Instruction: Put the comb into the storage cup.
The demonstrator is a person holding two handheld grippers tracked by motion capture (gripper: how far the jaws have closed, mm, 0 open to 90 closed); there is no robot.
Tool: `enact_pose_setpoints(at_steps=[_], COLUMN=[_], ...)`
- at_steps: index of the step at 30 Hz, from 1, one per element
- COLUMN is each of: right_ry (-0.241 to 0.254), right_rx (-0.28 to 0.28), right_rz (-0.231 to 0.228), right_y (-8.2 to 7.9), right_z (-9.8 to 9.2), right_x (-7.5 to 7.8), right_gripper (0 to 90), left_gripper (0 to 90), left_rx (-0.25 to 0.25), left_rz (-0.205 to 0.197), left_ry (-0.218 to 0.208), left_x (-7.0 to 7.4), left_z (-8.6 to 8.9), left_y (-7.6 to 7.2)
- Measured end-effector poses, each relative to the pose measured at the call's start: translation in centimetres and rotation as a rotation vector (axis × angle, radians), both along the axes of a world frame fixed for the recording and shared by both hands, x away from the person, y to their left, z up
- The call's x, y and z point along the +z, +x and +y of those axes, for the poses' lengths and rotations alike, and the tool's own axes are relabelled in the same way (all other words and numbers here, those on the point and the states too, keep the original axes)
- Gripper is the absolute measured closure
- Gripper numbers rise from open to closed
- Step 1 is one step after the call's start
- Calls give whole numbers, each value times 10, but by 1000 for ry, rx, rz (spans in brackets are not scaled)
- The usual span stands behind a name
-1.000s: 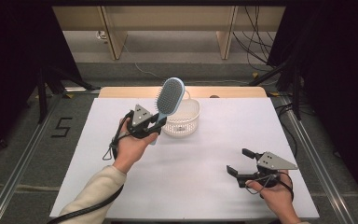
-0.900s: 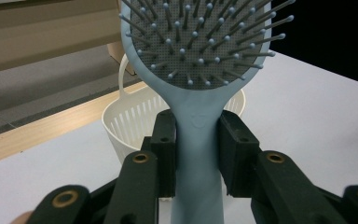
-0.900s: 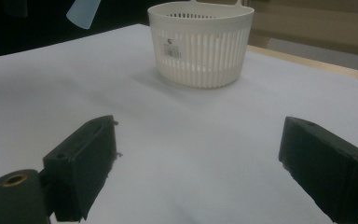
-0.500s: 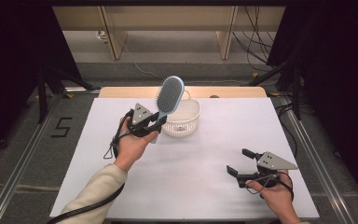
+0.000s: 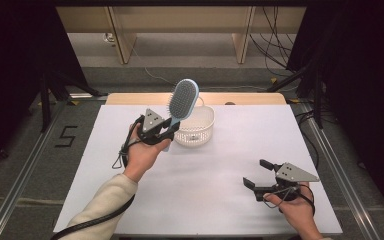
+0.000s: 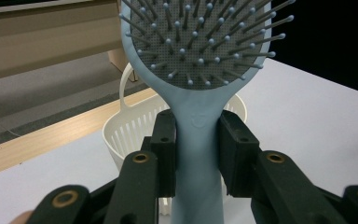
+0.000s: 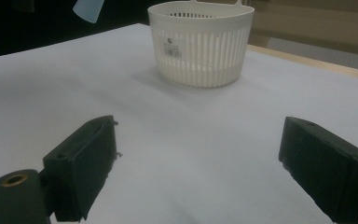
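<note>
A pale blue hairbrush (image 5: 183,100) with a grey bristle pad stands tilted in the air just left of a white slotted basket (image 5: 196,125). My left gripper (image 5: 166,134) is shut on its handle. In the left gripper view both black pads press the hairbrush (image 6: 198,70) handle, with the basket (image 6: 128,133) behind it. My right gripper (image 5: 258,173) rests low at the table's front right, jaws wide apart and nothing between them. In the right gripper view the basket (image 7: 201,42) stands ahead on the white surface, and the brush handle's end (image 7: 88,9) shows at the top left.
The white table top (image 5: 220,170) ends in a wooden strip (image 5: 130,98) at the far side. Dark stands and cables surround the table on the floor. A "5" is marked on the floor (image 5: 66,136) to the left.
</note>
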State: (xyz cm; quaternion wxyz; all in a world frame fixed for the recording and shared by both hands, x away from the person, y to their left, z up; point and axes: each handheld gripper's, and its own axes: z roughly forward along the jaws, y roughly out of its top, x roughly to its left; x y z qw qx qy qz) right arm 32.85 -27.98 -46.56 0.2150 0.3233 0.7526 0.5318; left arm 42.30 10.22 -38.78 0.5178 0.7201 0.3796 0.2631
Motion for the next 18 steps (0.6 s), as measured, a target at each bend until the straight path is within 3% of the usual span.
enact_pose_setpoints(at_steps=[18], right_ry=[-3], right_rx=[1], right_rz=[1], right_y=[0], right_z=[0], right_x=[0], right_gripper=[121], left_gripper=[695], left_rx=[-6], left_rz=[0], left_ry=[-15], left_x=[4], left_z=[-4], left_y=[5])
